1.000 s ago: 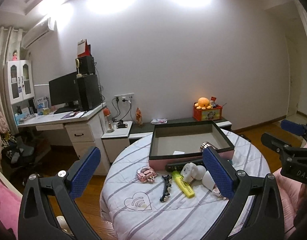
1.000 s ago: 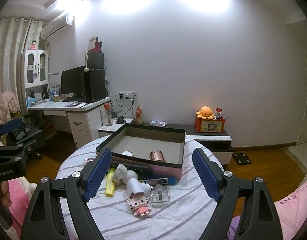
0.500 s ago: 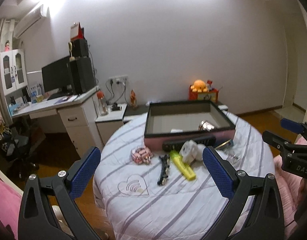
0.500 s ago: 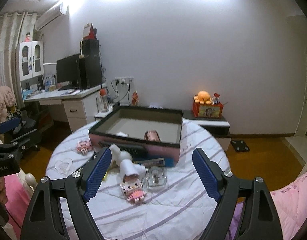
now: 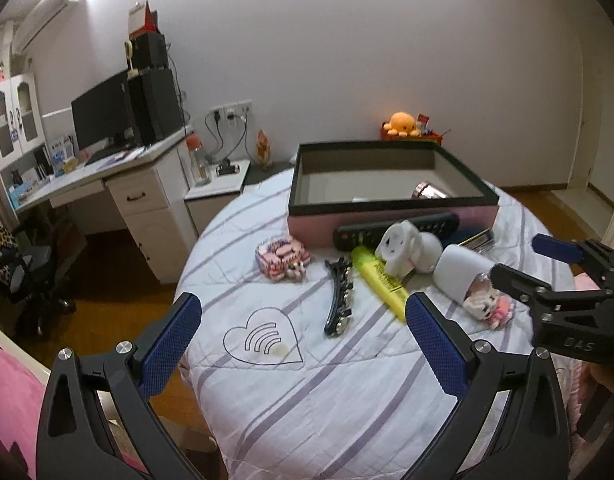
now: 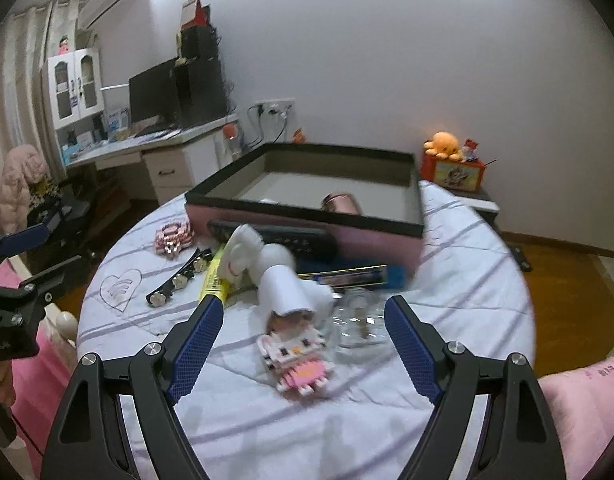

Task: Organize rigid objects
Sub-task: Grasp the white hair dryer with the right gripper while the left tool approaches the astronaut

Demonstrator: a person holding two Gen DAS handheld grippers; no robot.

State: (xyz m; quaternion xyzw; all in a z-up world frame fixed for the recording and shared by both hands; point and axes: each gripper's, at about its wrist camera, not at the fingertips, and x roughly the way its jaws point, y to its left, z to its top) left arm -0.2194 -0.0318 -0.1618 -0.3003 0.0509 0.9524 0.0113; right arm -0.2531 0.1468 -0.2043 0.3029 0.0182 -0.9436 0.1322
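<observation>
Blocky pixel-brick figure [image 6: 297, 356], glossy yellow highlighter [image 5: 381, 280], rhinestone hair clip [image 5: 339, 300] on quilted striped round table [image 5: 307, 380]; both grippers [image 5: 303, 340] [image 6: 303, 336] agape, empty.

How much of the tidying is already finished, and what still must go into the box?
Done: only a metal cup lies in the box. In hand: nothing; the left gripper and right gripper have open, empty jaws. Left on the table: remote, highlighter, hair clip, block figure and more.
</observation>
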